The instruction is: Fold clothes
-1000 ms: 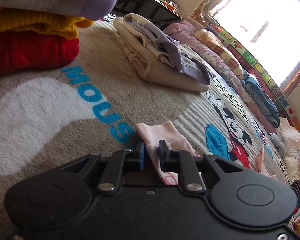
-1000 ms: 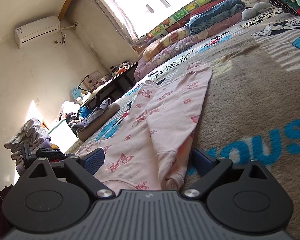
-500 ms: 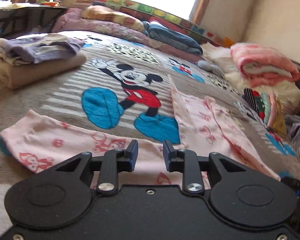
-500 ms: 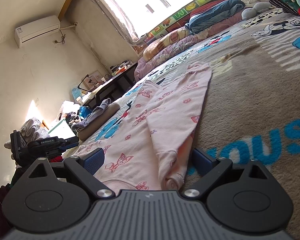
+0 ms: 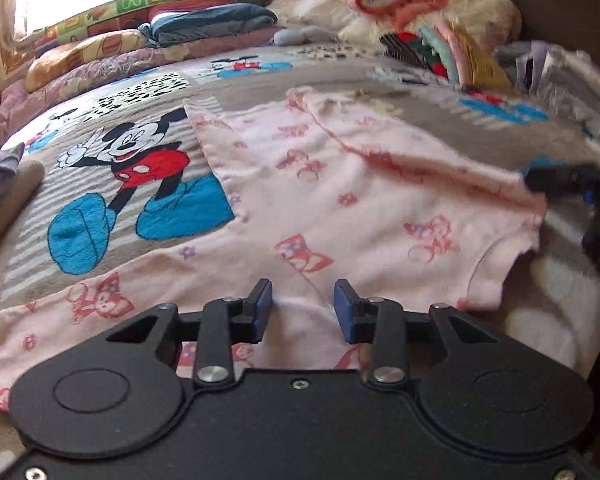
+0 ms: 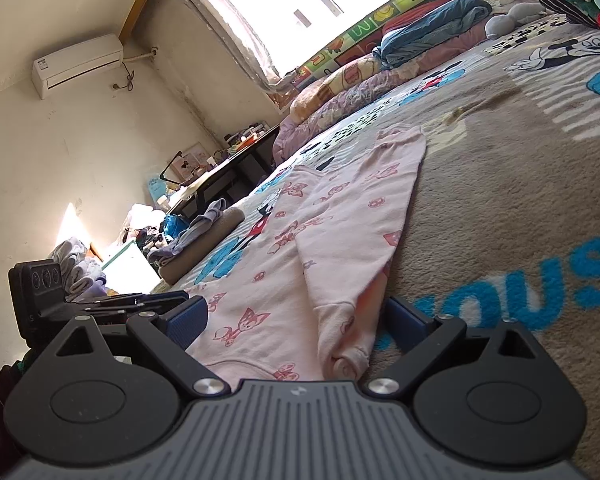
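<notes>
Since a second ago the left tool (image 5: 303, 307) has let go of the pink sleeve end and swung round from the stacked knits to face across the garment; the right tool (image 6: 296, 316) has not shifted. The left tool's blue pads (image 5: 262, 309) stand a narrow way apart and are closing, with pink cloth seen under the gap but not pinched. The right tool's jaws stand wide, its pads either side of the rolled cuff (image 6: 350, 354) of a folded-in sleeve, not pressing it.

The pink long-sleeved top (image 5: 340, 200), printed with bows and small cat faces, lies flat on the bed's fleece blanket (image 6: 500, 184). One sleeve (image 5: 80, 312) runs out to the left in the left wrist view. Beside the top the blanket shows a Mickey Mouse figure (image 5: 136, 160), and blue letters reading "OUS" (image 6: 540, 288) lie next to the right tool. Farther off sit a folded beige pile (image 6: 204, 248), a folded blue quilt (image 6: 432, 20) and an alphabet mat (image 6: 380, 20) under the window.
</notes>
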Demonstrator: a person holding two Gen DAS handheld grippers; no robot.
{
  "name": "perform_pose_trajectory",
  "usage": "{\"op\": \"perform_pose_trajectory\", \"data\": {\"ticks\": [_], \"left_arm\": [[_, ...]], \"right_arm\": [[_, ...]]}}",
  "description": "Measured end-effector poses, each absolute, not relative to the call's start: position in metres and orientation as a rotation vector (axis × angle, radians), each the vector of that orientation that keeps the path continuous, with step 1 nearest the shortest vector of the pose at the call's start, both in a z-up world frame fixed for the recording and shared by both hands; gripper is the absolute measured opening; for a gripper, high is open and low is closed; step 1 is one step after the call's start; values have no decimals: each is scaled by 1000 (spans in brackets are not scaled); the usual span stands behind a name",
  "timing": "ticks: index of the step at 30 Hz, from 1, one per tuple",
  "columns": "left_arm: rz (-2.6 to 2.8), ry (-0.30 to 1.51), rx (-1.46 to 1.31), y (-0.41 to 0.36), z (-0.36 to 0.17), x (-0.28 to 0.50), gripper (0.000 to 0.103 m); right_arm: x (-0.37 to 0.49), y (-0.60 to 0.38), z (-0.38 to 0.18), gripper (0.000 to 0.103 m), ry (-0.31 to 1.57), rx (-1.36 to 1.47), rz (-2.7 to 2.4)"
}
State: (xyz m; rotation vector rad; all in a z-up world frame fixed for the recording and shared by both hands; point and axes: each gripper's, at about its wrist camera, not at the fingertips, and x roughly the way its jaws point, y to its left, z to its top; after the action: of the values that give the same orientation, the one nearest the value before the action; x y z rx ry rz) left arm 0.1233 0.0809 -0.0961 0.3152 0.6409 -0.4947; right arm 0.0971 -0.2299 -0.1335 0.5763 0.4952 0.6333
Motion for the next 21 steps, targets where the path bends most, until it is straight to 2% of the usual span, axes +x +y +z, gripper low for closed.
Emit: {"op": "perform_pose_trajectory", "data": {"ticks": [4, 7, 13, 18, 21], "left_arm": [[-519, 585, 219, 94, -80, 120, 34], [-598, 667, 266, 82, -90, 118, 34], [-576, 638, 207, 89, -79, 123, 34], [-515, 752, 225, 75, -88, 149, 34], [-491, 727, 199, 72, -79, 155, 34]], "right_arm": [[97, -230, -134, 95, 493, 579, 637], [96, -231, -134, 96, 492, 581, 640], [95, -230, -135, 96, 491, 581, 642], [94, -230, -135, 96, 491, 582, 643], [94, -229, -134, 96, 492, 577, 640]]}}
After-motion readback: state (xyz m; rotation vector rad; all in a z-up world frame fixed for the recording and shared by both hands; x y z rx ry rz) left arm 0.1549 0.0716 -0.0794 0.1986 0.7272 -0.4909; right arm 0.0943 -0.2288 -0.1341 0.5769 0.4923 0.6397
